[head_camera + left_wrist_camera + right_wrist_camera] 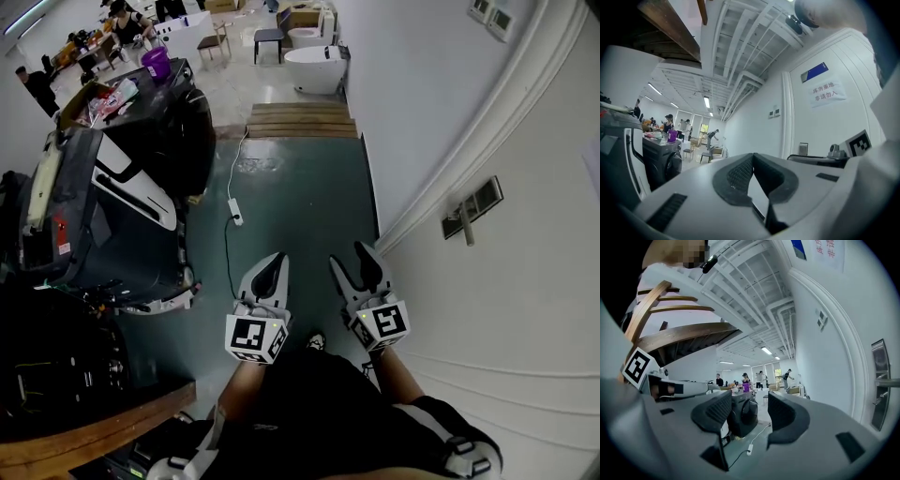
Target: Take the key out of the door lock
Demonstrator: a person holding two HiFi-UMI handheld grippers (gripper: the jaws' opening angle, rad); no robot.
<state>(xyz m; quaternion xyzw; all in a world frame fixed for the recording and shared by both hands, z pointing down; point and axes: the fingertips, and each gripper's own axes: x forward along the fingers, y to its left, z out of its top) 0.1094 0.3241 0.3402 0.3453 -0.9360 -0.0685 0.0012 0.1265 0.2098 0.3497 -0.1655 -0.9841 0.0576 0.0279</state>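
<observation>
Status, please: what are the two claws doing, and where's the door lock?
Left gripper shut, empty. Right gripper open, empty. Door lock at right, untouched; key too small to see. Nothing in between.

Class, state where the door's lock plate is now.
The lock plate is on the white door at the head view's right, ahead of the right gripper; the right gripper view shows it at its right edge.

Our white, black-padded left hand-held gripper (274,265) and right hand-held gripper (349,258), teal floor (300,192) beneath them, purple cup (156,62) far ahead-left

Left, washer (173,141); right, door lock (473,208)
</observation>
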